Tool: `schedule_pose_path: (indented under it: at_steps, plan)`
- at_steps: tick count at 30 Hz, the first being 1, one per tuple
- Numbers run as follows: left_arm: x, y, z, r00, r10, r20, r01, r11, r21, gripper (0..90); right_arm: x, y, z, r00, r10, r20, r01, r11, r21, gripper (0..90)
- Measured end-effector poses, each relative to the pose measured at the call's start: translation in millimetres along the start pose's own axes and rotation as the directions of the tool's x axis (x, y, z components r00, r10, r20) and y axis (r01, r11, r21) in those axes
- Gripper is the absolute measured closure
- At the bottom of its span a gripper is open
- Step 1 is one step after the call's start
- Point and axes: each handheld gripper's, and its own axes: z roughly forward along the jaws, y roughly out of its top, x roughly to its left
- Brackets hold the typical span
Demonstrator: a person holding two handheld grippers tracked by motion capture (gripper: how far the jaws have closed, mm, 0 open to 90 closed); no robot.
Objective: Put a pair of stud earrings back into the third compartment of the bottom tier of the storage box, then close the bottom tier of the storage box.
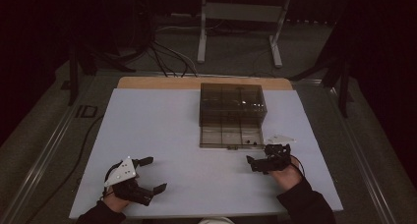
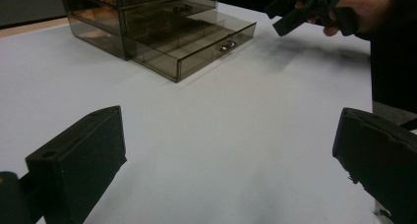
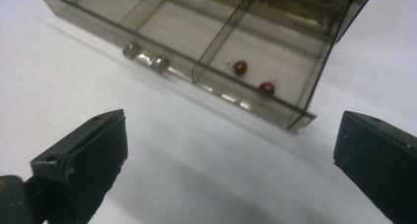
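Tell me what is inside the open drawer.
Two red earrings lie in one end compartment of the drawer. The other compartments in sight look bare; its back runs under the cabinet.

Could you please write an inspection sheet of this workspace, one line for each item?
Surface: white table, bare around the work.
Job's things: smoky clear drawer box; its bottom drawer is pulled out, knob facing the person; two red beads lie in one end compartment.
Clutter: nothing seen.
Grippers: left gripper open, holding nothing; right gripper open, holding nothing, near the drawer front.
Cables: black cables on the floor beyond the table.
Surroundings: dark room, grey stand behind.
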Motion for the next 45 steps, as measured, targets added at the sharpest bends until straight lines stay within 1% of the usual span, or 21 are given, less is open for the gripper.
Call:
schedule_pose_path:
  at_steps: [2,5,10,16,24,26,29,35,36,45]
  plan:
    - [-0.2,0.0,0.0,1.0000,0.000,0.000,0.000,1.0000,0.000,0.8,2.1,-1.8,1.4,1.0000,0.002,0.000,-0.002,1.000,0.001,0.0]
    - [0.1,0.0,-0.1,1.0000,-0.001,0.001,0.001,1.0000,-0.002,0.7,6.5,-4.0,4.2,1.0000,-0.003,-0.009,0.003,1.000,0.018,0.0]
    - [0.0,0.1,-0.1,1.0000,-0.001,0.002,0.001,1.0000,-0.001,0.8,15.4,-7.6,8.9,0.9993,-0.007,-0.036,0.008,0.999,0.039,0.0]
    - [0.0,0.0,-0.1,1.0000,0.000,0.003,0.000,1.0000,-0.002,0.8,21.7,-9.1,12.3,0.9981,0.008,-0.060,-0.005,0.999,0.045,0.0]
    - [-0.3,0.0,0.0,1.0000,0.000,0.002,0.000,1.0000,-0.001,0.7,24.4,-8.9,15.6,0.9964,0.032,-0.079,-0.028,0.998,0.050,0.0]
    - [-0.4,0.0,0.1,1.0000,0.001,0.002,-0.001,1.0000,0.001,0.8,25.2,-9.0,16.8,0.9961,0.034,-0.082,-0.029,0.998,0.053,0.0]
    - [-0.3,0.0,0.1,1.0000,-0.001,0.002,0.001,1.0000,-0.001,0.7,26.1,-8.2,17.6,0.9941,0.041,-0.100,-0.035,0.998,0.057,0.0]
    - [-0.4,-0.1,0.0,1.0000,0.002,0.002,-0.002,1.0000,0.000,0.7,28.6,-7.2,18.7,0.9932,0.043,-0.109,-0.037,0.998,0.059,0.0]
    - [-0.5,-0.1,-0.2,1.0000,0.002,0.002,-0.002,1.0000,-0.001,0.7,29.0,-7.0,19.3,0.9918,0.050,-0.117,-0.043,0.997,0.064,0.0]
    - [-0.6,-0.1,0.1,1.0000,0.001,0.001,-0.001,1.0000,0.001,0.7,31.7,-5.8,21.1,0.9880,0.060,-0.142,-0.050,0.996,0.075,0.0]
